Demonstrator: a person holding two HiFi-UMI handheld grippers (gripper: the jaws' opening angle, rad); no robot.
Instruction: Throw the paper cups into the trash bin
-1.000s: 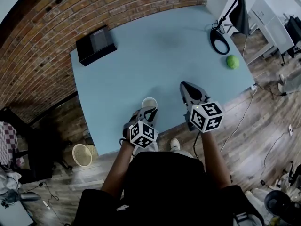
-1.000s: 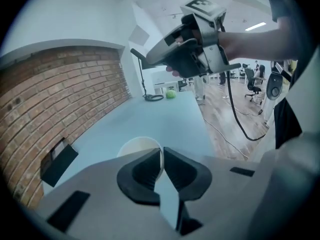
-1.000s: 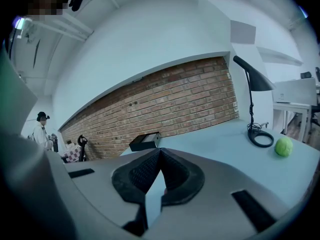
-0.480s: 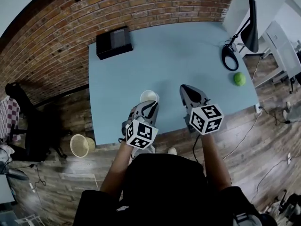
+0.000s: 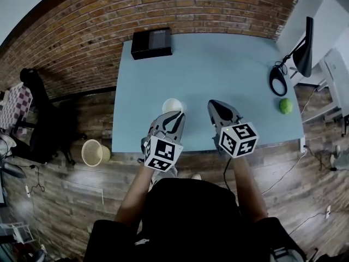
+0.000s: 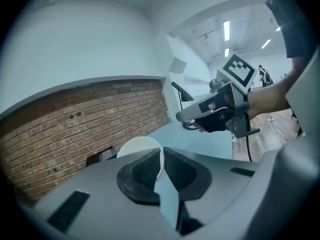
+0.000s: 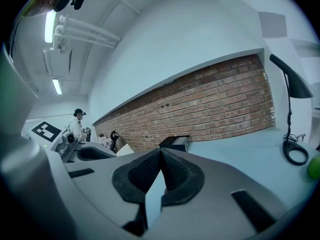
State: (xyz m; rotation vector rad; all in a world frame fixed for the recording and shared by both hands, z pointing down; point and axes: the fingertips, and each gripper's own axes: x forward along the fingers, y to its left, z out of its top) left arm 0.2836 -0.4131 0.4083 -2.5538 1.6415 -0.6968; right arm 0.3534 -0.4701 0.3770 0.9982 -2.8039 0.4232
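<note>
Most of the paper cup [image 6: 138, 146] is hidden behind the left gripper [image 6: 161, 156], only its rim showing. The green ball [image 7: 315, 168] is blurred and cut off at the edge, and the trash bin [image 5: 95, 152] is too small to see inside

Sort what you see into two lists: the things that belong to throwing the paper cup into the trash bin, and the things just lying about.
Belongs to the job:
- paper cup, gripped at its rim by the left gripper
- trash bin, on the floor left of the table

Just lying about:
- black box, desk lamp and green ball, on the blue table
- black chair
</note>
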